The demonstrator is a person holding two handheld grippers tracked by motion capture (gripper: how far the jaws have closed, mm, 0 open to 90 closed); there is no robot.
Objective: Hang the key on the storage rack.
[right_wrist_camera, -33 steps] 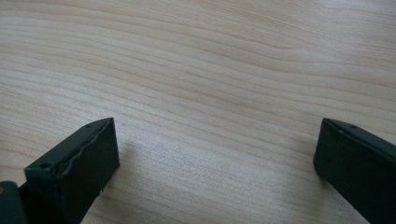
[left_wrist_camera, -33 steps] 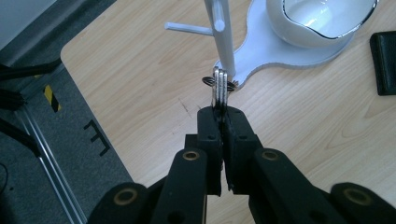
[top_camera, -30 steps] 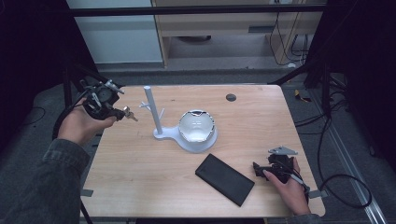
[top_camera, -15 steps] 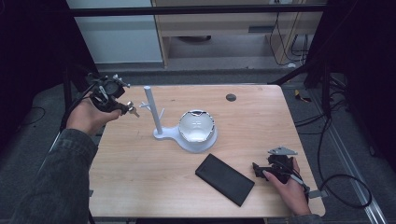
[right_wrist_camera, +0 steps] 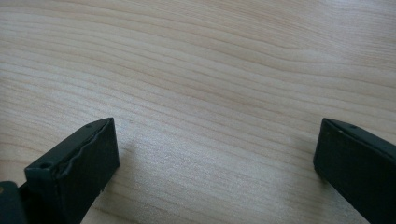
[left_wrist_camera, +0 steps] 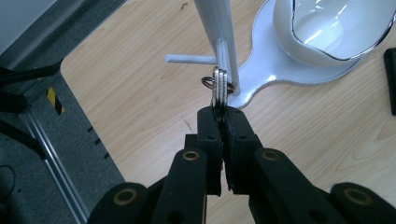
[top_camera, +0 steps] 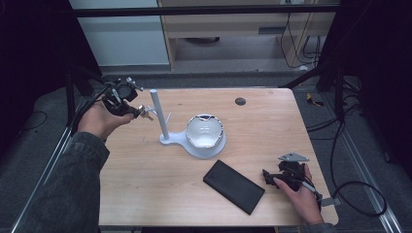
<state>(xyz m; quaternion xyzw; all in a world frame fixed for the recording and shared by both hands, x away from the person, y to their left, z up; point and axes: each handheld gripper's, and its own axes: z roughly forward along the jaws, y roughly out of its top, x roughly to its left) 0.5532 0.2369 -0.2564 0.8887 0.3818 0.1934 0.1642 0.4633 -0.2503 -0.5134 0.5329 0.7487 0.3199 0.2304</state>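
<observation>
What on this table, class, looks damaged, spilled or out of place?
Nothing stands out. The white stand is upright, its bowl unspilled, and the black slab lies flat. The left gripper holds keys near the post.

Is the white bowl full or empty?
Empty. In the left gripper view the white bowl shows just a bare, shiny inside; the high view shows the same on the table.

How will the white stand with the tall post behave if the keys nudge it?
The white stand probably slides rather than tips: its flat base is wide and carries a white bowl. The thin side pegs look likelier to flex.
</observation>
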